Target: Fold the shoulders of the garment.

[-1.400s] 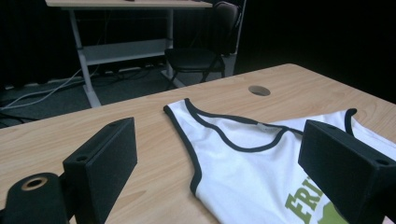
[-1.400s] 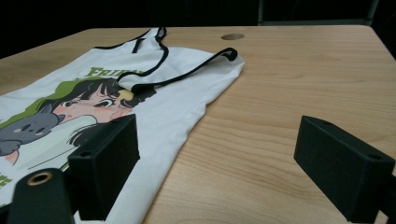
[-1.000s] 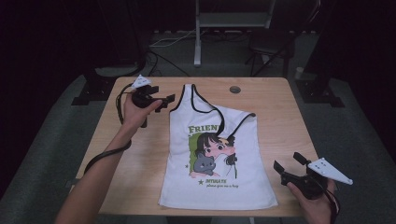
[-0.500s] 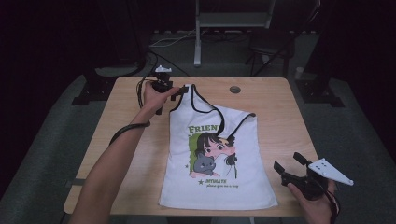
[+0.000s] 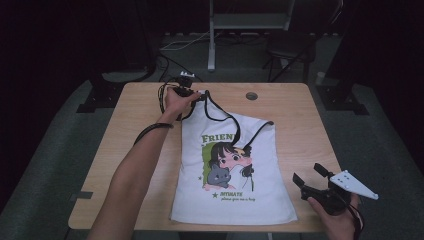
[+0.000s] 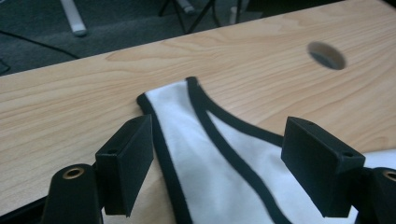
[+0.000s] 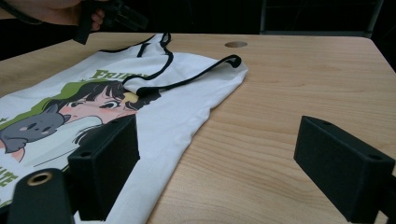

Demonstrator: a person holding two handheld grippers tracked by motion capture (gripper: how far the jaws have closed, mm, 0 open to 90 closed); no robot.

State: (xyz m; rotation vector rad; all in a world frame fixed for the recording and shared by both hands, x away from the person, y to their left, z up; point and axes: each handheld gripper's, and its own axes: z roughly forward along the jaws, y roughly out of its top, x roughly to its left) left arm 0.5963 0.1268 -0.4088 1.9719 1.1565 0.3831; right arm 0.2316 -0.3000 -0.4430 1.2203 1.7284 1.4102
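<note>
A white, black-trimmed tank top (image 5: 232,170) lies flat on the pale woodgrain surface (image 5: 295,125). Left tool (image 6: 217,156) gapes astride its strap. Right tool (image 7: 233,170) gapes over bare wood.

We see the table (image 5: 300,125) lit evenly from above, while the floor and room toward twelve, nine and three o'clock sink into near black. The white tank top (image 5: 235,180) is bright but not glaring, its print readable. Shadows under the forearm are soft. The high view is slightly grainy. In both gripper views the black jaws at six o'clock are soft-edged, and the left gripper view looks mildly blurred
</note>
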